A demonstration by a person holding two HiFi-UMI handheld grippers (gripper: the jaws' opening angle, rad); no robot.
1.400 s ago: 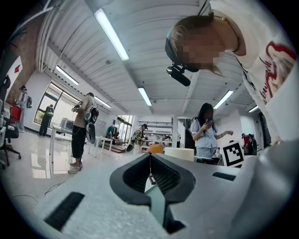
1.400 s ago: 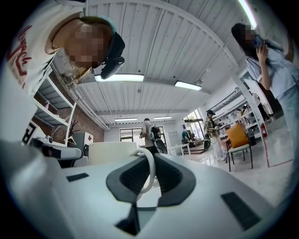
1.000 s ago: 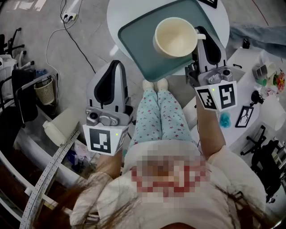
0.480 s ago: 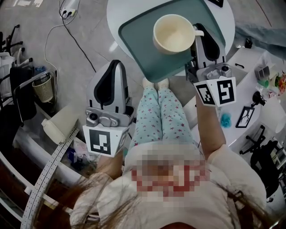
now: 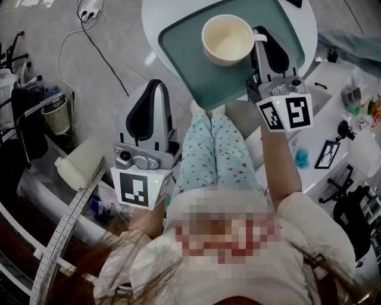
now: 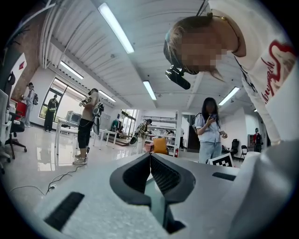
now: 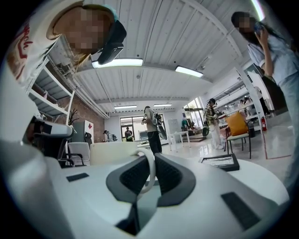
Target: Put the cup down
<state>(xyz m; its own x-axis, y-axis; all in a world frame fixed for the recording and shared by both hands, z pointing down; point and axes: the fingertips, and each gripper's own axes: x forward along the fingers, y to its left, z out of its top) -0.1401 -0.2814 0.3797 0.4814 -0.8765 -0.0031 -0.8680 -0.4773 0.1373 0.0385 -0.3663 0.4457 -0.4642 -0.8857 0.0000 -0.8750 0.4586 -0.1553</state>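
A cream cup (image 5: 227,39) sits over the teal tray (image 5: 196,68) on the round white table (image 5: 156,15) at the top of the head view. I cannot tell whether its base touches the tray. My right gripper (image 5: 260,37) is shut on the cup's handle (image 7: 150,169), which shows as a white loop between the jaws in the right gripper view, with the cup body (image 7: 112,153) to its left. My left gripper (image 5: 152,87) hangs over the floor beside the person's knees, shut and holding nothing, its jaw tips (image 6: 150,157) meeting.
The person's legs (image 5: 214,155) reach under the table edge. A white side table (image 5: 333,119) with small items stands at the right. A wire basket (image 5: 58,119) and a cable (image 5: 95,36) lie on the floor at the left. Several people stand in the room.
My right gripper has carried the cup forward and slightly left over the tray. The left gripper has not moved.
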